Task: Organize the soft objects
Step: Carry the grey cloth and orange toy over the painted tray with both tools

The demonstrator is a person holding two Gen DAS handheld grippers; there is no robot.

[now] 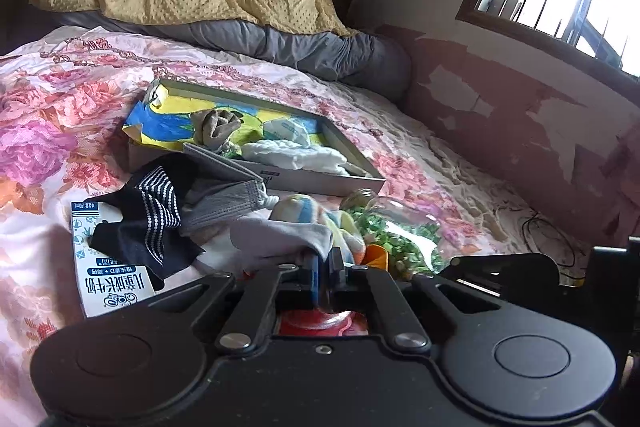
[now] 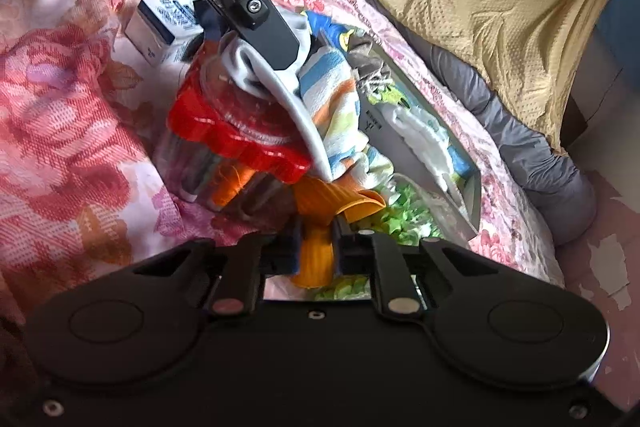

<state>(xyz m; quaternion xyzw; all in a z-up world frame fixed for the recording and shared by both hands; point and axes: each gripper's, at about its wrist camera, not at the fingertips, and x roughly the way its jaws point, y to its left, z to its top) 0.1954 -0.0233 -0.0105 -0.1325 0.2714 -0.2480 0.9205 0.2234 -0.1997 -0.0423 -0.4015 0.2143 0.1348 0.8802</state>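
On the left, a milk carton (image 1: pixel 108 267) is seen on the flowered bedspread (image 1: pixel 52 131), half covered by a dark striped sock (image 1: pixel 148 219). Chinese print is carried on it, "儿童成长牛奶", and "190mL" near its top edge. Beside the sock a grey face mask (image 1: pixel 224 199) is lying, and behind it the shallow box (image 1: pixel 356 151) with soft things already inside.

The left gripper (image 1: pixel 323 269) is clenched on the white edge of a striped sock (image 1: pixel 304 227), which is draped over a jar with a red lid (image 2: pixel 236 131). If the sock is pulled away quickly, the jar may be tipped or rolled.

The right gripper (image 2: pixel 316 247) is clenched on an orange ribbed cloth (image 2: pixel 320 259), just beside the jar. This cloth appears to be caught under the sock and jar, so both pulls can disturb the pile.

On the left gripper's body only the letters ".AI" are readable in the right view.
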